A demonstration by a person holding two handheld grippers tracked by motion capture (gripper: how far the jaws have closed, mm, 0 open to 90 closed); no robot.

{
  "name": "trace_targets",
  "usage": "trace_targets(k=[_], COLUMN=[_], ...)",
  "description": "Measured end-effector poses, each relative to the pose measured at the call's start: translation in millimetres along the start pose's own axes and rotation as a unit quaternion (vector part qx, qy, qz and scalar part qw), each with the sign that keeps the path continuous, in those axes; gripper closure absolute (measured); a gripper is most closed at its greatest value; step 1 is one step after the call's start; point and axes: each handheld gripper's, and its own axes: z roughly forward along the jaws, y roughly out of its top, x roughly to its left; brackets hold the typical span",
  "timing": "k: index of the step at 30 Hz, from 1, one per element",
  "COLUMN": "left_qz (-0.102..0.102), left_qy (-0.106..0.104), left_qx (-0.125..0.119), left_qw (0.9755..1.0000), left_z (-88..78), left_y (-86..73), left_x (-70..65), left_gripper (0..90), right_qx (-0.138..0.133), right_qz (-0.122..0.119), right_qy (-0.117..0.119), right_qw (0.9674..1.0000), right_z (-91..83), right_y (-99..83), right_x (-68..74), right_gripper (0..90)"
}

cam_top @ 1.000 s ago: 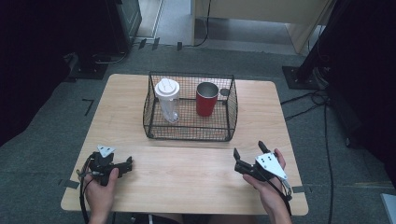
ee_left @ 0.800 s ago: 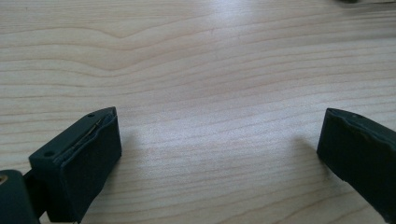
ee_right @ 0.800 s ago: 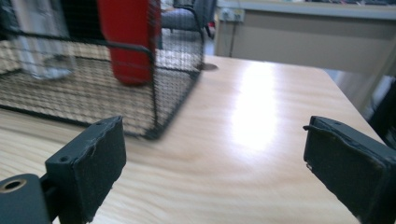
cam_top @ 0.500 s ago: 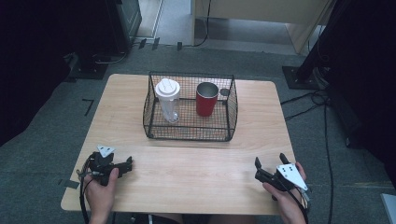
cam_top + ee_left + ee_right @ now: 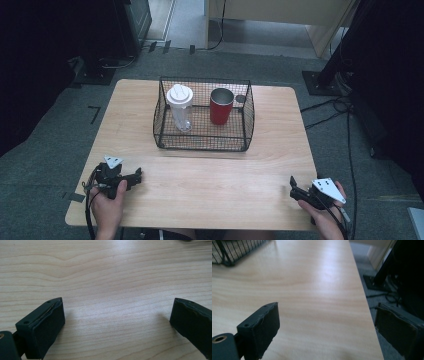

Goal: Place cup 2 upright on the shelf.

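The right gripper (image 5: 294, 189) has drawn back to the table's near right corner; the left gripper (image 5: 134, 176) stays at the near left. Both sets of jaws stand wide apart, holding nothing. One pale wooden table (image 5: 210, 180) stands on grey carpet in a dim room. One black wire basket (image 5: 202, 145) holds two things: a clear lidded bottle (image 5: 180, 106) and a red cup (image 5: 221, 106).

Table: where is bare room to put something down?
Free: the wood between the wire basket and the near edge, between the left tongs and right tongs. Crowded: the basket, holding a white-lidded bottle and red cup.
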Motion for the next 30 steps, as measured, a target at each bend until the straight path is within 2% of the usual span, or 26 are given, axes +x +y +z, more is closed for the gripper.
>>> trace_targets(k=[4,8,10,14,16,19,21,24,30], left_qz=[0.000,0.000,0.000,0.002,0.002,0.004,0.005,0.002,0.002], left_qy=[0.000,0.000,0.000,0.000,-0.001,-0.001,-0.002,0.000,0.000], left_qx=[0.000,0.000,0.000,0.001,0.000,0.001,0.001,0.001,0.001], left_qw=[1.0000,1.0000,1.0000,1.0000,1.0000,1.0000,1.0000,1.0000,1.0000], left_z=[0.0,0.0,0.0,-0.1,-0.1,-0.1,-0.2,0.2,0.2], left_y=[0.0,0.0,0.0,0.0,0.0,0.0,0.0,0.3,0.3], left_x=[0.0,0.0,0.0,0.0,-0.1,0.0,0.0,-1.0,-1.0], left_gripper=[0.5,0.5,0.5,0.5,0.5,0.4,0.4,0.5,0.4], right_qx=[0.057,0.086,0.110,0.117,0.123,0.123,0.123,0.124,0.123], right_qz=[-0.006,0.002,0.007,0.020,0.033,0.026,0.025,0.034,0.035], right_qy=[-0.001,0.004,0.009,0.027,0.039,0.049,0.050,0.038,0.037], right_qw=[0.9984,0.9962,0.9938,0.9926,0.9911,0.9908,0.9908,0.9910,0.9911], right_z=[2.8,3.5,3.6,2.6,2.8,2.6,2.7,3.8,4.6], right_y=[-1.3,-2.9,-4.4,-5.5,-5.9,-5.9,-6.0,-5.0,-4.7], right_x=[-4.6,-10.3,-12.2,-14.3,-15.3,-14.4,-14.3,-10.9,-10.6], right_gripper=[6.6,10.1,13.4,13.6,13.5,13.5,13.6,13.5,13.5])
